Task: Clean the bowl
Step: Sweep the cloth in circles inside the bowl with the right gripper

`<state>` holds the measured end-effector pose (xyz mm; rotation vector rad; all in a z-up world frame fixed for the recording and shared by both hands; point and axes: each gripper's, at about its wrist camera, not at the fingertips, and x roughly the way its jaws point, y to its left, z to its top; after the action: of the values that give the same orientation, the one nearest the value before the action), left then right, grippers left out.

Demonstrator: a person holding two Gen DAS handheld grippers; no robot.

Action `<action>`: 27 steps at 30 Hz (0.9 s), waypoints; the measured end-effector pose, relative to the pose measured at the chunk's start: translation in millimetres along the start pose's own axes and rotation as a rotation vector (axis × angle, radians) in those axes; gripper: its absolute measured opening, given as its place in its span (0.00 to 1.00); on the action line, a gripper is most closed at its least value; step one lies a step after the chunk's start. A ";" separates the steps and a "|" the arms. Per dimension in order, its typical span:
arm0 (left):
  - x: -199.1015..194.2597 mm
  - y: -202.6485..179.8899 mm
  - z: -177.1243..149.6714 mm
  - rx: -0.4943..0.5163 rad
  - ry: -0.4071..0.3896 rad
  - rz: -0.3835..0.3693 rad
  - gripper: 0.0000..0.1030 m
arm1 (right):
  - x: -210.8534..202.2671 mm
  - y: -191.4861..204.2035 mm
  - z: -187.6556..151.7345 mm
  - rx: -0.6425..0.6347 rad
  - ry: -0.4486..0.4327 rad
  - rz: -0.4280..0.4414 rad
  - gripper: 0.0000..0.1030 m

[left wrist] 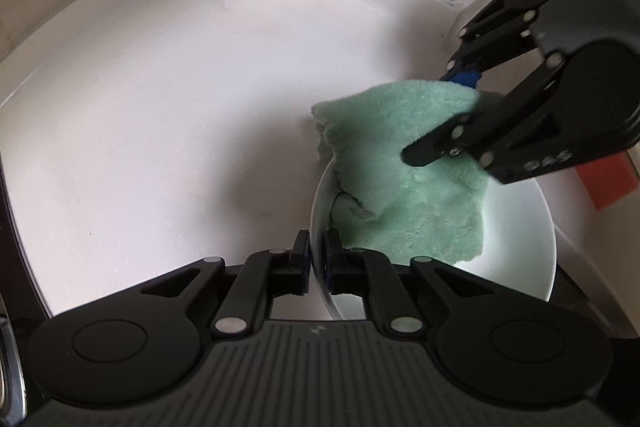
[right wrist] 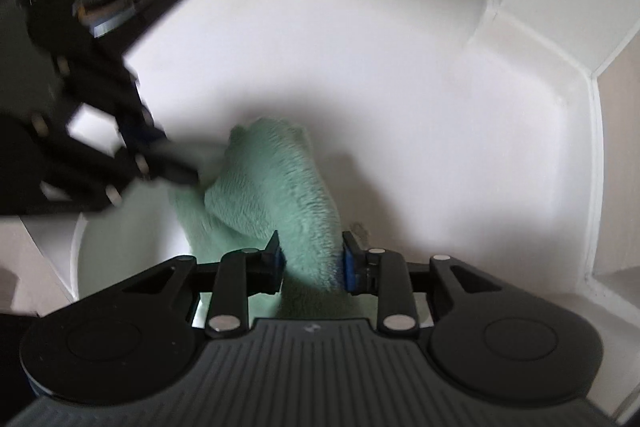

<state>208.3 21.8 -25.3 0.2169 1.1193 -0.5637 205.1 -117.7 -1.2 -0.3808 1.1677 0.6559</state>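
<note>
The green cloth (left wrist: 404, 179) hides much of the white bowl (left wrist: 520, 227), and the left gripper (right wrist: 176, 163) is motion-blurred.

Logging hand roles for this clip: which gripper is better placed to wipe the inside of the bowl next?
Right. The right gripper already clamps the green cloth, which hangs into the bowl. The left gripper is shut on the bowl's rim, steadying it.
</note>
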 end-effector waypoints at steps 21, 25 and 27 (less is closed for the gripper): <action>-6.4 -8.6 -5.8 0.065 0.036 0.024 0.07 | 11.2 11.3 -18.2 -0.164 0.038 -0.022 0.17; -7.5 -8.9 -6.5 0.056 0.030 0.033 0.07 | 17.5 10.5 -5.0 -0.189 0.017 0.015 0.17; -7.8 -6.5 -7.1 0.035 0.019 0.032 0.07 | 17.3 3.4 -6.3 -0.140 0.020 0.033 0.17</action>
<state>196.8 21.9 -20.7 0.2700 1.1231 -0.5539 202.4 -114.1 -19.4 -0.4881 1.1520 0.7671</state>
